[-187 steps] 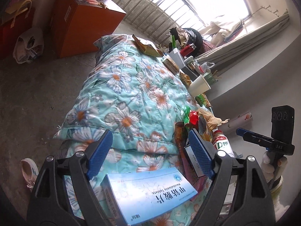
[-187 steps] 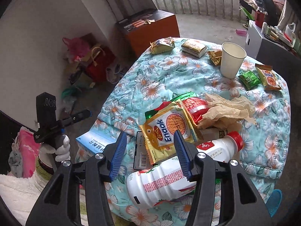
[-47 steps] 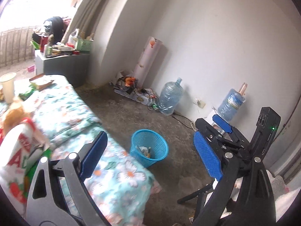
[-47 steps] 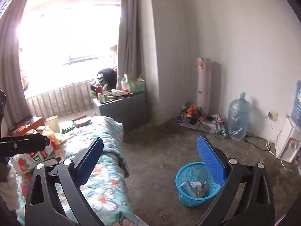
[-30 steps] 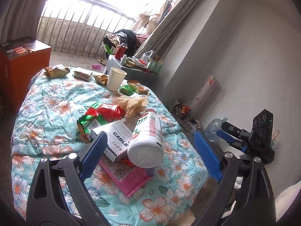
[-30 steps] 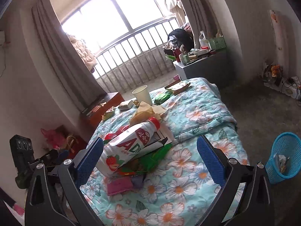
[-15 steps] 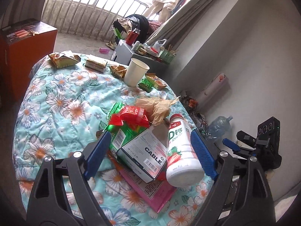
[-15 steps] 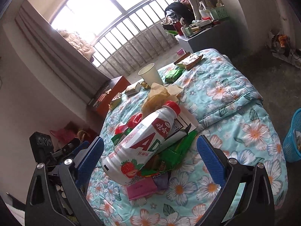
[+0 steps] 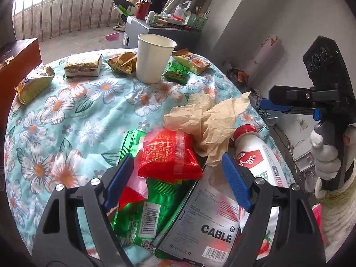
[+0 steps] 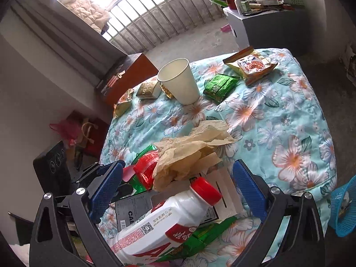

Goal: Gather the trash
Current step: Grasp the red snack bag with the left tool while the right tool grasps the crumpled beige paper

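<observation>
A heap of trash lies on the near end of the floral quilt [image 9: 73, 111]. It holds a red snack packet [image 9: 169, 153], a green wrapper [image 9: 144, 213], a grey CABLE box [image 9: 207, 220], crumpled tan paper [image 9: 211, 120] and a white red-capped drink bottle [image 10: 169, 220]. My left gripper [image 9: 178, 180] is open, its jaws either side of the red packet. My right gripper [image 10: 178, 189] is open above the bottle [image 9: 260, 155] and the paper [image 10: 191, 153]. The blue trash basket [image 10: 343, 209] stands on the floor at the right.
A white paper cup [image 9: 153, 57] stands mid-quilt, with several snack packets [image 9: 84, 63] around it, among them a green packet [image 10: 220, 86]. An orange cabinet [image 10: 131, 75] and a grey cluttered box [image 9: 160, 33] stand beyond the bed. The right gripper also shows in the left wrist view [image 9: 289, 104].
Both grippers have moved closer and lower onto the trash heap. The left gripper's jaws now straddle the red packet. Both stay open.
</observation>
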The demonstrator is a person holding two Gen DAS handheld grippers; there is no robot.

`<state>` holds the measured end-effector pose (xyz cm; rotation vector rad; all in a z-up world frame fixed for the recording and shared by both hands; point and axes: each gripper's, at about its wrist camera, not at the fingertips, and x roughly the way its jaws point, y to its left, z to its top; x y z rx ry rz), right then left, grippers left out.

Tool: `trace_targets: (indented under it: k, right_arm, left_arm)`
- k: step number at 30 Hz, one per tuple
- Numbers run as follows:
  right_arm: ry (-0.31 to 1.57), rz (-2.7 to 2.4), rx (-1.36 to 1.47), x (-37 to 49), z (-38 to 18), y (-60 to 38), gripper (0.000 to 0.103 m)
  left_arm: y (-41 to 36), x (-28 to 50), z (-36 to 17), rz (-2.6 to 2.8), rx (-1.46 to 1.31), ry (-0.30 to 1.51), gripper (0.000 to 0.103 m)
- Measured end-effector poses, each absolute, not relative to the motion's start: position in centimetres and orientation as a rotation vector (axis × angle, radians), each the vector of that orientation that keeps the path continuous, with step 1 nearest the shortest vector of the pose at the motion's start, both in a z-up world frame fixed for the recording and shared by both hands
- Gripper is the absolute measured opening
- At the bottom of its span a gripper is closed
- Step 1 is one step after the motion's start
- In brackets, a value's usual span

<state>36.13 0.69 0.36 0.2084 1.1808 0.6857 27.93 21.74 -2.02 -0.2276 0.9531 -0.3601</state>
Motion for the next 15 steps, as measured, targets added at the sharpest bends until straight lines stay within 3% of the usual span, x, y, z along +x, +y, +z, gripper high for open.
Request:
trace_targets:
  k: [8,11,15]
  right_arm:
    - [1.314,0.747,0.032,38.6,-2.9,5.5,0.096]
    - [1.353,0.737,-0.019,39.0,-4.1,6.3,0.089]
    - [1.387,0.719,-0.062,39.0,-5.2,6.5,0.069]
  left_arm:
    - [21.4,30.3,-3.9,-0.336,-0.189,1.02,0.076]
    - [21.0,30.4,-4.1,-0.331,-0.156,1.028,0.067]
    - [21.0,30.4,-4.2,-0.324,-0.135,1.027,0.058]
